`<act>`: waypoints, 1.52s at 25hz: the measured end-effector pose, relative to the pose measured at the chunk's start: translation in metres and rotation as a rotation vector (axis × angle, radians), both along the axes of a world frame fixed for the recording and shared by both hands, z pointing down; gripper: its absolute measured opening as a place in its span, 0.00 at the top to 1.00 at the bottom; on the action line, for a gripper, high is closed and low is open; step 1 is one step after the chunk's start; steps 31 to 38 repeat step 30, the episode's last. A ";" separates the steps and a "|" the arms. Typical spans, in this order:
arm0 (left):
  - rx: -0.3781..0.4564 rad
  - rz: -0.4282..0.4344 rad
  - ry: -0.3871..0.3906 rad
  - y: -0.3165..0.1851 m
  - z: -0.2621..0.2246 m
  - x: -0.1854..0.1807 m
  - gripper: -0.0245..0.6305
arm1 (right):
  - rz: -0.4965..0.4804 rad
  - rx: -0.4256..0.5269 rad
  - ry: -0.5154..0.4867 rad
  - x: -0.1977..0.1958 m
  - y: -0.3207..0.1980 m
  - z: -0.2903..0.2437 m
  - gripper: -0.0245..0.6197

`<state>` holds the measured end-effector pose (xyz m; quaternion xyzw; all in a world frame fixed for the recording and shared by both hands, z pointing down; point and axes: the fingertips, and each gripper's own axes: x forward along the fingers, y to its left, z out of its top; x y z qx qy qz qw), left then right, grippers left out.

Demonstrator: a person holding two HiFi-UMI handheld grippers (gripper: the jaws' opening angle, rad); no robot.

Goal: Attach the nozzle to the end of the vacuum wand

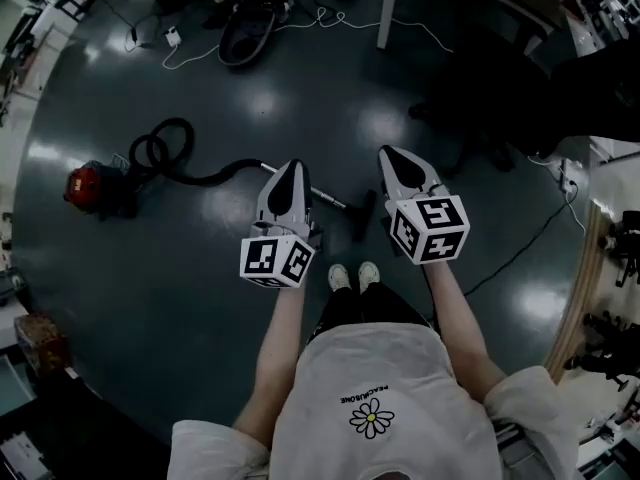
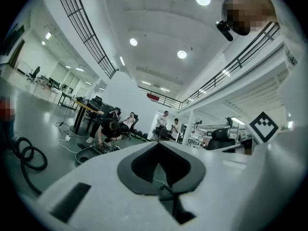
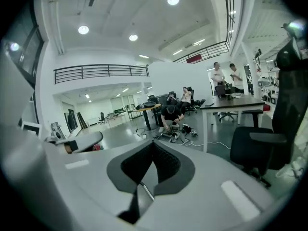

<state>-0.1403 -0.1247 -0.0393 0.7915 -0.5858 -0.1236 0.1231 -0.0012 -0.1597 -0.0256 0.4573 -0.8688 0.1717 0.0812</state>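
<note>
A red vacuum canister (image 1: 92, 188) sits on the dark floor at the left, and its black hose (image 1: 185, 168) loops toward the middle. The silver wand (image 1: 330, 199) lies on the floor between my two grippers, with a black nozzle (image 1: 362, 215) at its right end. Both grippers are held high above the floor. My left gripper (image 1: 292, 168) is shut and empty, over the wand's hose end. My right gripper (image 1: 386, 154) is also shut and empty, just right of the nozzle. Each gripper view shows the jaws of the left gripper (image 2: 161, 144) and right gripper (image 3: 154, 144) pressed together with nothing between them.
The person's feet (image 1: 353, 275) stand just behind the wand. Cables (image 1: 300, 23) and a white table leg (image 1: 388, 8) lie farther off. A black office chair (image 3: 262, 143) stands at the right, a table (image 3: 231, 102) behind it, and people (image 3: 171, 115) crouch over gear on the floor.
</note>
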 end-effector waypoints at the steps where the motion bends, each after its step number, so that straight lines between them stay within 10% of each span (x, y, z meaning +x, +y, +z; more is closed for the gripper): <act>1: 0.018 0.007 -0.024 0.007 -0.020 0.005 0.96 | -0.008 0.015 -0.008 0.001 0.010 -0.019 0.95; 11: 0.157 0.006 -0.205 0.047 -0.077 0.042 0.96 | -0.060 0.121 -0.053 -0.002 0.070 -0.067 0.95; 38: 0.196 0.020 -0.222 0.090 -0.088 0.039 0.96 | -0.063 0.176 -0.064 -0.002 0.109 -0.089 0.95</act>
